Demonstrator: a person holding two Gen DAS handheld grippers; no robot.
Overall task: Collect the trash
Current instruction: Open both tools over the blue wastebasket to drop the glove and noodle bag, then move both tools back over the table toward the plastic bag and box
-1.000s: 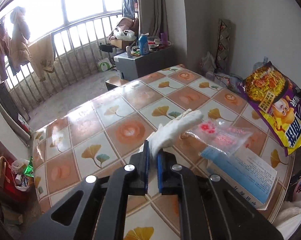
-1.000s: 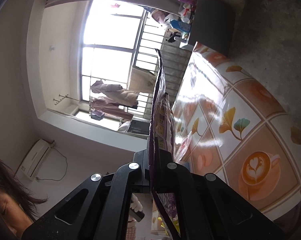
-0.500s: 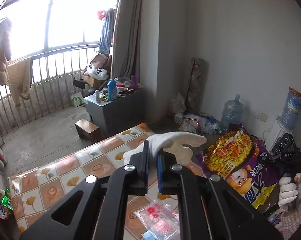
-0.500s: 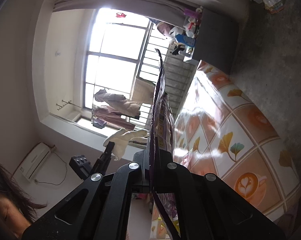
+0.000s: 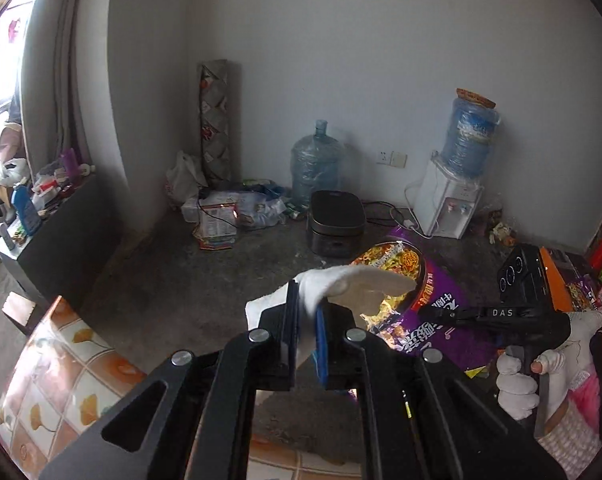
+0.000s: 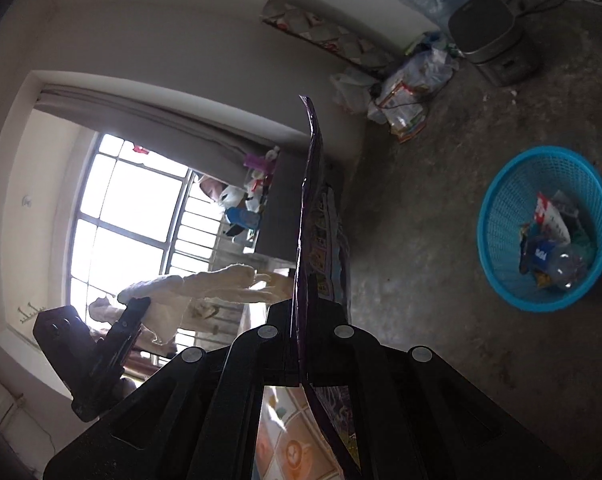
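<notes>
Left gripper (image 5: 306, 332), closed on a white cloth glove (image 5: 353, 285): the soiled, limp glove is pinched near its cuff between the blue-padded fingers (image 5: 321, 344), and its finger end droops forward and to the right, above the bare concrete floor beyond the tiled table (image 5: 53, 364). Right gripper (image 6: 300, 320), closed on a purple snack bag (image 6: 310, 184): in the right wrist view the bag is seen edge-on as a thin, upright sheet rising from between the jaws; in the left wrist view its face shows a printed dish of noodles and yellow lettering (image 5: 413, 280). The bag hangs just beyond the glove, to its right, and the right gripper's black body (image 5: 497, 314) is held level by a white-gloved hand (image 5: 517, 380). Blue mesh basket (image 6: 545, 228): it stands on the floor well to the right of the bag, holding a plastic bottle and wrappers. Against the wall beyond the glove stand a water jug (image 5: 316, 168), a black cooker (image 5: 336, 224) and a water dispenser (image 5: 449, 200).
</notes>
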